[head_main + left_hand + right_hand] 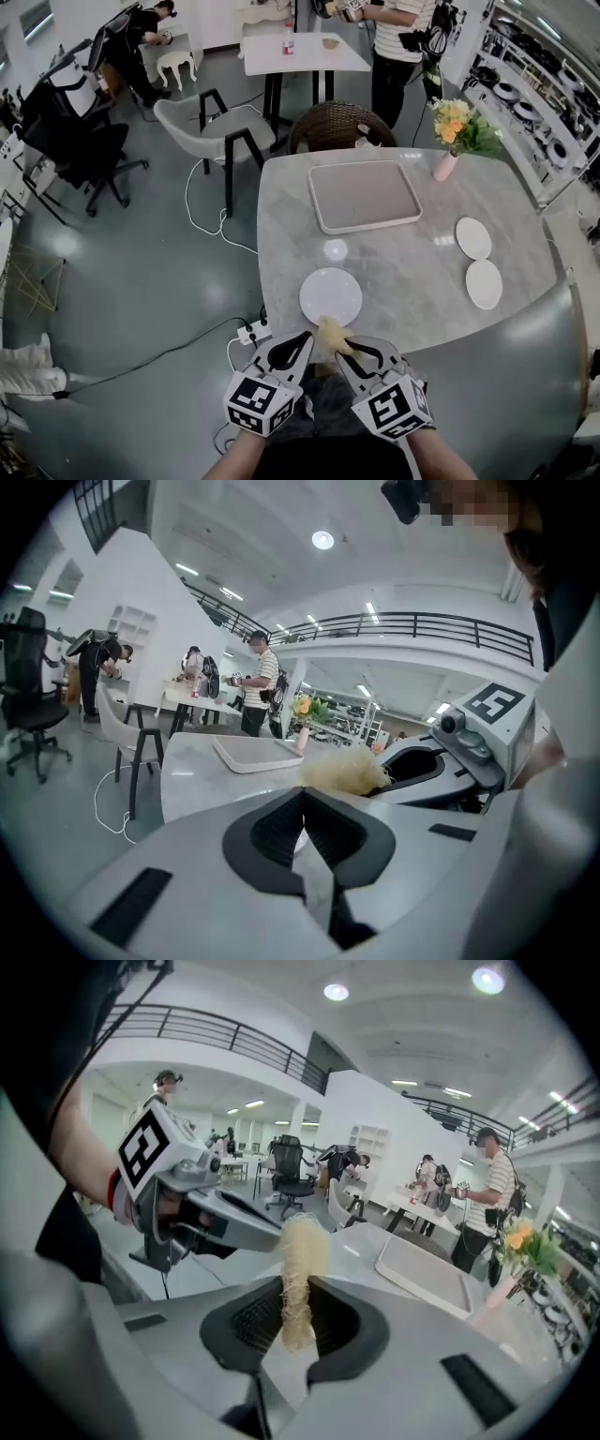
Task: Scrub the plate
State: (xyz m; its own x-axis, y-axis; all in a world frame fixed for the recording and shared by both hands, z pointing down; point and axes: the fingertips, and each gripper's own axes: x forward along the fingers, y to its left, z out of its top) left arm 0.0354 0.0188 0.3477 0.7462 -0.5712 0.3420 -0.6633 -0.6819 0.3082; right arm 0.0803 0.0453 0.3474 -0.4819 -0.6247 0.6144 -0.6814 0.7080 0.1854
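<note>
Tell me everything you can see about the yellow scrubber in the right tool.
The scrubber is a pale yellow, stringy wad of coarse fibres, like a loofah. The right tool is shut on its lower part, and the fluffy top sticks out past the tips. It hangs by the near rim of a white plate; whether they touch is unclear.

The left gripper (299, 341) and the right gripper (353, 353) have light grey plastic bodies. Each one carries a cube (260, 403) with black and white square markers, and black ribbed pads (277, 831) line the jaws. The person wears dark clothes (323, 461). A red band (113, 1192) sits at the left wrist.
</note>
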